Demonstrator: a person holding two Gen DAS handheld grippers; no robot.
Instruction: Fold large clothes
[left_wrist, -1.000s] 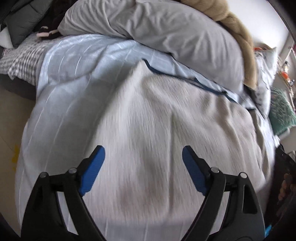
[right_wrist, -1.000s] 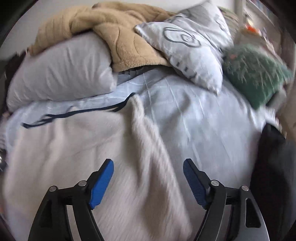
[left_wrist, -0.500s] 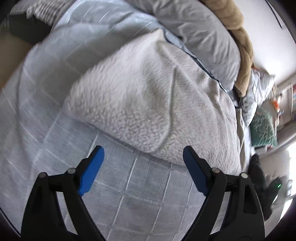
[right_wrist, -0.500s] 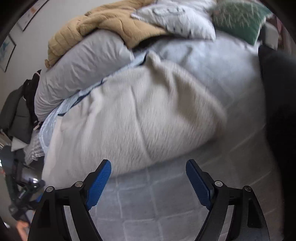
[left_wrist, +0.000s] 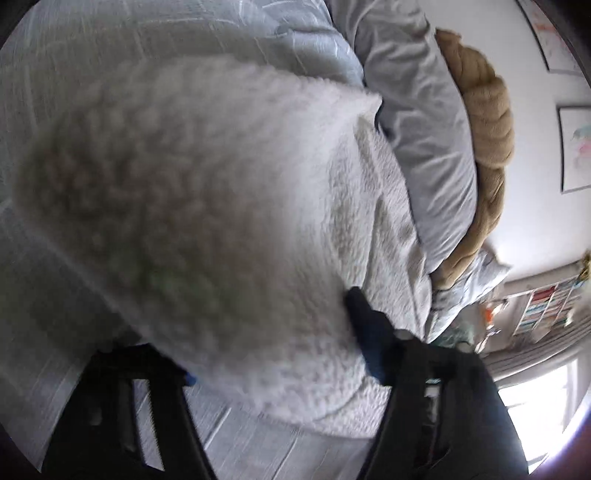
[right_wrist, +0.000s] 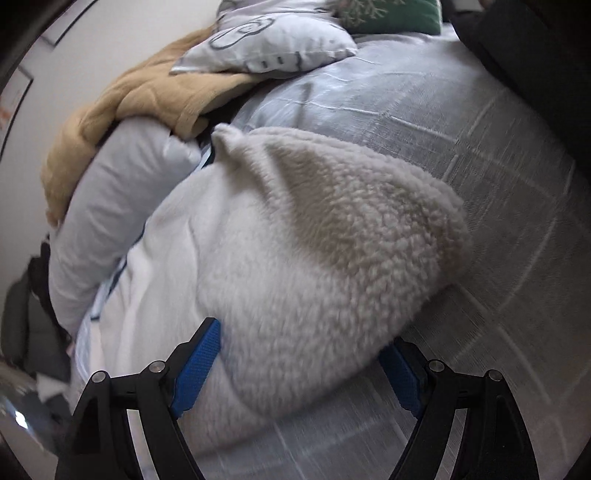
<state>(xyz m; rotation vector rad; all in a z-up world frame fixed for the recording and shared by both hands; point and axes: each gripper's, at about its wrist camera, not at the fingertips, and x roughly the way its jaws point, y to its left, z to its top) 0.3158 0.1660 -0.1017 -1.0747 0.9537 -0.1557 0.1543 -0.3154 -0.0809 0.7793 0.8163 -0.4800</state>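
Item: cream fleece garment — spread on the quilted bedspread, near hem at the bed's near edge.
Left gripper, right gripper: jaws just closing around the hem; clamped or not, cannot tell.
Progress — no finished fold visible; folding remains.

Both grippers share one build: the right gripper has black skeletal arms with triangular cut-outs, silver round screws at the pivots, and blue textured pads. The left gripper looks blurred and dark.
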